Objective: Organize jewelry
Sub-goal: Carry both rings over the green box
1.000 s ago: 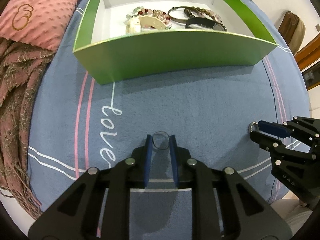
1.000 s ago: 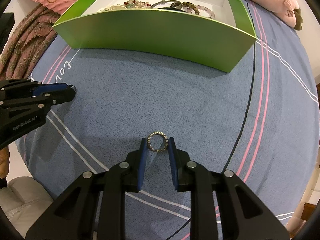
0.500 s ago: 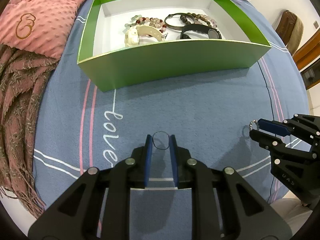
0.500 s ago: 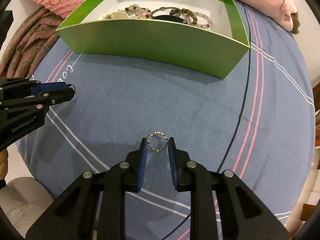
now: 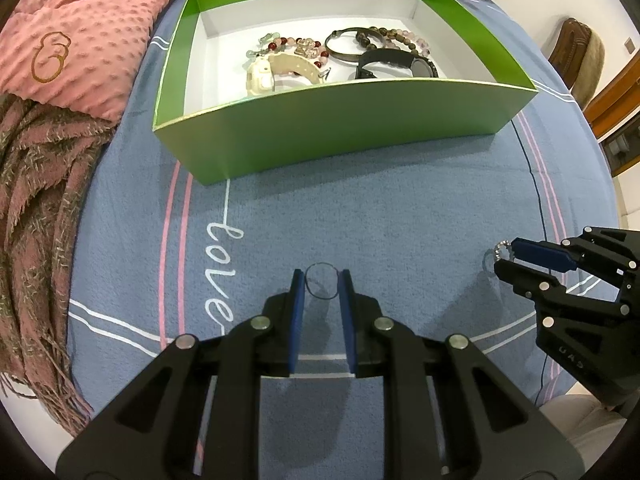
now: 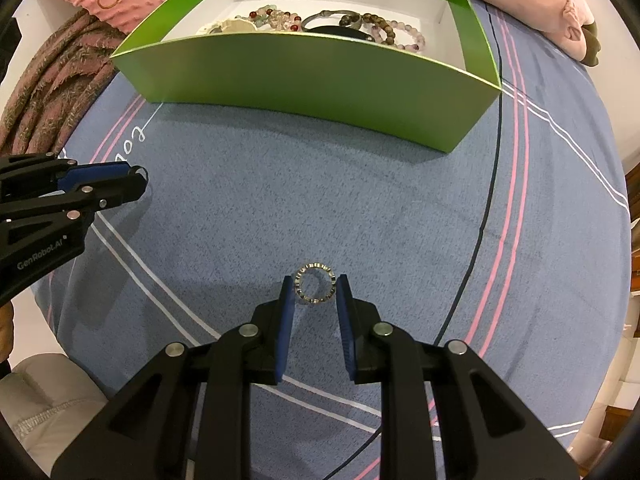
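Note:
My left gripper point(image 5: 321, 276) is shut on a thin dark wire ring point(image 5: 320, 264), held flat between its blue pads just above the blue blanket point(image 5: 380, 220). My right gripper point(image 6: 315, 280) is shut on a silver ring set with small stones point(image 6: 316, 266), also off the blanket. Beyond both stands a green box point(image 5: 340, 128) with a white floor. It holds bead bracelets point(image 5: 296, 44), a metal bangle point(image 5: 344, 48), a black band point(image 5: 392, 60) and a cream watch point(image 5: 272, 72). The right gripper point(image 5: 505, 258) shows at the left wrist view's right edge; the left gripper point(image 6: 140, 180) shows at the right wrist view's left edge.
A pink dotted cushion point(image 5: 80, 32) and a fringed brown-pink throw point(image 5: 36, 220) lie left of the box. A pale pink pillow point(image 6: 552, 8) sits behind the green box point(image 6: 320, 76) on the right. Wooden furniture point(image 5: 576, 48) stands past the bed's far right edge.
The left gripper has risen a little with the thin ring, so more of the box's inside shows. The right gripper keeps its grip on the stone ring and has barely moved.

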{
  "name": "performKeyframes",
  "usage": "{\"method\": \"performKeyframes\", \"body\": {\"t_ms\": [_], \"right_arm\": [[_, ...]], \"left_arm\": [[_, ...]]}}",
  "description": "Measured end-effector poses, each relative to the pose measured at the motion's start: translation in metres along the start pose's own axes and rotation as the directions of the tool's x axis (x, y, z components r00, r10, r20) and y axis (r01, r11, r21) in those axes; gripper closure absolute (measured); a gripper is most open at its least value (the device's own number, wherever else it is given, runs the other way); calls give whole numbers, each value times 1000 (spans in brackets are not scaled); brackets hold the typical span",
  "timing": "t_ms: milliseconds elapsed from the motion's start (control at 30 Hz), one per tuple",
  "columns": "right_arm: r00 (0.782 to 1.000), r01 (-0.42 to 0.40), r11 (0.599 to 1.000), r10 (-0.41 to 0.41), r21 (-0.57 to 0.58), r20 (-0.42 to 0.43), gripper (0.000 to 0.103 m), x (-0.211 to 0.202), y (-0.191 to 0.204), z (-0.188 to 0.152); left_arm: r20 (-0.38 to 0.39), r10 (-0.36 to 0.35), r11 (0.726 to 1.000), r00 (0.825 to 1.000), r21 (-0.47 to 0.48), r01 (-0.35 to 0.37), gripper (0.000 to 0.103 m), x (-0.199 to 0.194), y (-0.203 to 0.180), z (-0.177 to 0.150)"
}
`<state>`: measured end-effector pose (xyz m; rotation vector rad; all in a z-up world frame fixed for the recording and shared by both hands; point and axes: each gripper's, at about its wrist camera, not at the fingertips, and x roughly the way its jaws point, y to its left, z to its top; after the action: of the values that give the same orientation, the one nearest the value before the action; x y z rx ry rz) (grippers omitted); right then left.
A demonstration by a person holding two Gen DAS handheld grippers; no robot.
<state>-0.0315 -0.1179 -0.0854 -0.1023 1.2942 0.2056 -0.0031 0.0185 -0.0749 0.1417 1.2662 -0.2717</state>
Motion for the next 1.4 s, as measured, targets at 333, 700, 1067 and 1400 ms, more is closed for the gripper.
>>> {"method": "performKeyframes", "body": {"t_ms": [333, 700, 1067, 1400], "right_arm": [[999, -18, 1000, 17, 15, 36, 81, -10, -5, 1], [982, -63, 998, 61, 4, 176, 81, -66, -14, 39], [964, -36, 999, 27, 31, 265, 81, -86, -52, 101], [988, -47, 997, 37, 62, 153, 81, -29, -71, 130]], "left_arm": [[23, -28, 999, 999, -25, 29, 86, -9, 8, 4], [113, -52, 999, 992, -9, 54, 85, -45, 5, 36], [177, -65, 997, 982, 53, 57, 85, -57, -17, 103], [80, -48, 997, 996, 68, 43, 85, -4, -27, 140]]}}
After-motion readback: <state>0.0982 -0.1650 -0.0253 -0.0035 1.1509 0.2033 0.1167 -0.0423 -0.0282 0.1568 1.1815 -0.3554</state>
